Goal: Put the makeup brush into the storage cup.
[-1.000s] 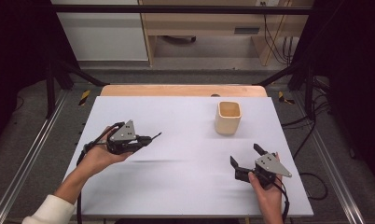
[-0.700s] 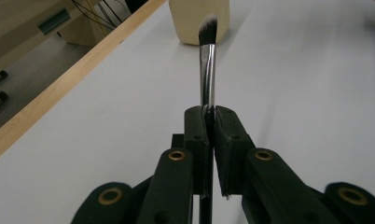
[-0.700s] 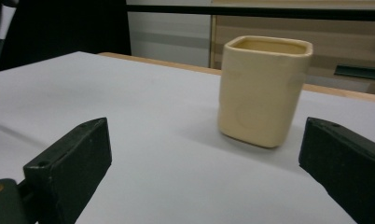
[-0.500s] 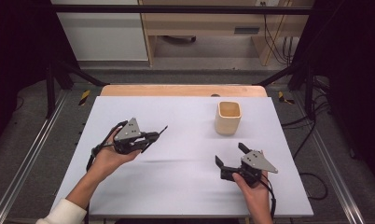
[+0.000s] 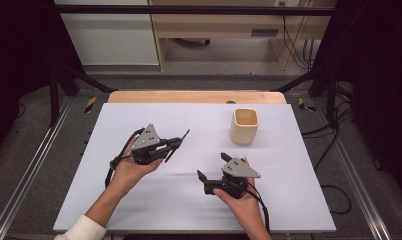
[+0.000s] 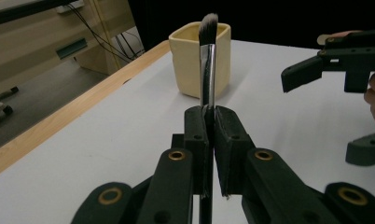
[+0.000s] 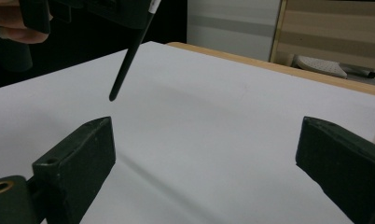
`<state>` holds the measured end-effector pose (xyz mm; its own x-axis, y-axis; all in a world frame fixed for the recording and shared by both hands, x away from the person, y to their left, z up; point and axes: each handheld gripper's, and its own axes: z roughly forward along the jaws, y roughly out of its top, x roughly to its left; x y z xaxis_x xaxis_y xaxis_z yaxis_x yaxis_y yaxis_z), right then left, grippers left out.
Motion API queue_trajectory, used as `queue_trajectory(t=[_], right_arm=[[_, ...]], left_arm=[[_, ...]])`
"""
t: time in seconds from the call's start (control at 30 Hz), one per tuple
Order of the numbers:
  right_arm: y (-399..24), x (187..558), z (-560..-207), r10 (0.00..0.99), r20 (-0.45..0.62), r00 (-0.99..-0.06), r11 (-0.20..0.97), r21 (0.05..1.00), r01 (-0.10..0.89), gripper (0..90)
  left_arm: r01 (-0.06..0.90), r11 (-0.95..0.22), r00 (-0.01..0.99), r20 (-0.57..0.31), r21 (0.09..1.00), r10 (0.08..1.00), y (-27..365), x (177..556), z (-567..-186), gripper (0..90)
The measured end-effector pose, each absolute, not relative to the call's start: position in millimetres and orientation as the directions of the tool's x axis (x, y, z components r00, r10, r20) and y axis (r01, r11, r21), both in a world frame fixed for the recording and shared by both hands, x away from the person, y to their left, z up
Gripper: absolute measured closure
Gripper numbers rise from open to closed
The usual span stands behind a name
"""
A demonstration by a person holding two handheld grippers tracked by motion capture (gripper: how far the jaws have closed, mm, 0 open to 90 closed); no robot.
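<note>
Big white table top (image 5: 139,210), with a cream square ceramic cup (image 5: 245,126) standing far right. The right gripper (image 5: 211,167) sits near-centre with jaws spread wide, nothing between them. The left gripper (image 5: 175,146) pinches a slim black-handled makeup brush (image 6: 207,60), bristles aimed toward that cup.

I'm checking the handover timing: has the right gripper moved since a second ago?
Yes. In the high view the right gripper has slid left, away from the table's right edge, toward the brush.
</note>
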<state>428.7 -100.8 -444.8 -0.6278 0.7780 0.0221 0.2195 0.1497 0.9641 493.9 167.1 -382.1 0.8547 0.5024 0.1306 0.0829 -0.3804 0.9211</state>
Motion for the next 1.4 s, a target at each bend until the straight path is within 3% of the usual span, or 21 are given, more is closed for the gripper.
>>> queue_trajectory(t=[0.57,1.4], right_arm=[[-97,436,-439,0.775,0.068,-0.628,0.099,0.969,0.226,11.7],[-86,443,-443,0.759,0.143,-0.635,0.024,0.969,0.246,43.8]], left_arm=[[0.08,-0.327,0.862,0.1,0.942,0.496,135,492,-378,84.2],[0.067,-0.296,0.886,0.079,0.953,0.456,103,481,-388,84.2]])
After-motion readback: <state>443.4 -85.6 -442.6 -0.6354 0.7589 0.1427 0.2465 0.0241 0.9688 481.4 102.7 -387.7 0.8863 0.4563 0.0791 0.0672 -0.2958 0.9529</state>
